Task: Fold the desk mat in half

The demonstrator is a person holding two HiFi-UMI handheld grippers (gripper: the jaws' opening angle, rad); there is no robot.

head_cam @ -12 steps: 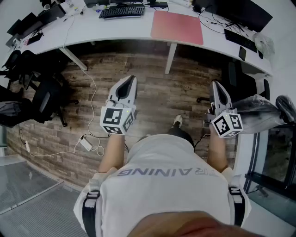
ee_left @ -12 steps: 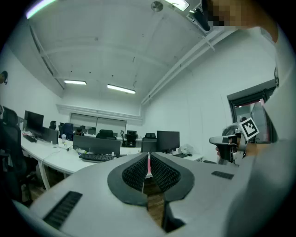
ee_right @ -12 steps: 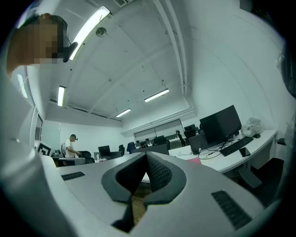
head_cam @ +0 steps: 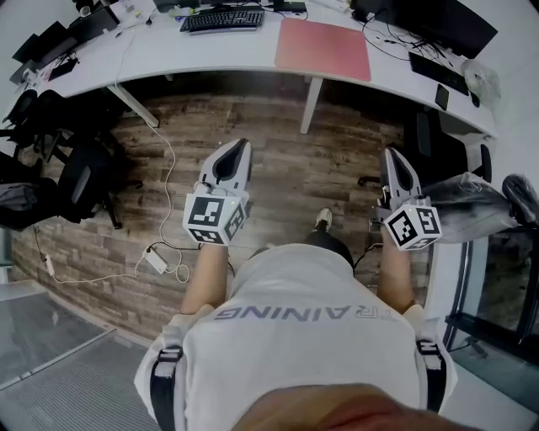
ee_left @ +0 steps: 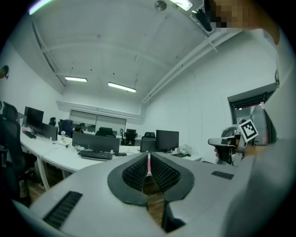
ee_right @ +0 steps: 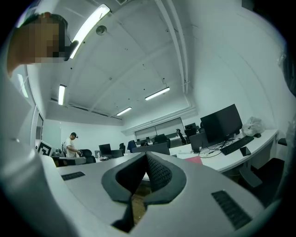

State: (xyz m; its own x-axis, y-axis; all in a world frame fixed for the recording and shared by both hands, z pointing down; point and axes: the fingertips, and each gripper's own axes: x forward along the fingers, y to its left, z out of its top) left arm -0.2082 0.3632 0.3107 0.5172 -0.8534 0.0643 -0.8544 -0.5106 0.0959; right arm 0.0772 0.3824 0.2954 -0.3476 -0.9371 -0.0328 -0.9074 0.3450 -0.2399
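**Desk mat** (head_cam: 322, 49): pink, lying flat and unfolded on the white bench (head_cam: 168, 59), towards the bench's right-hand stretch and reaching its near edge. Nothing touches it.

**Keyboard** (head_cam: 222, 20): black, on the bench, further left along it than the mat.

**Left gripper** (head_cam: 239, 145): held level over the wooden floor, well short of the bench and pointing towards it. Its fingers (ee_left: 136, 173) are pressed together with nothing between them.

**Right gripper** (head_cam: 392, 155): also level, also well short of the bench. Its fingers (ee_right: 159, 173) are closed and empty.

**Step in hand**: the approach, by the look of it — no fold has begun.

**Next move, as judged**: both grippers must be carried forward to the bench and their fingers parted. Each would then pinch one edge of the mat near a corner — probably the same edge for both — so it can be lifted over to the opposite edge.
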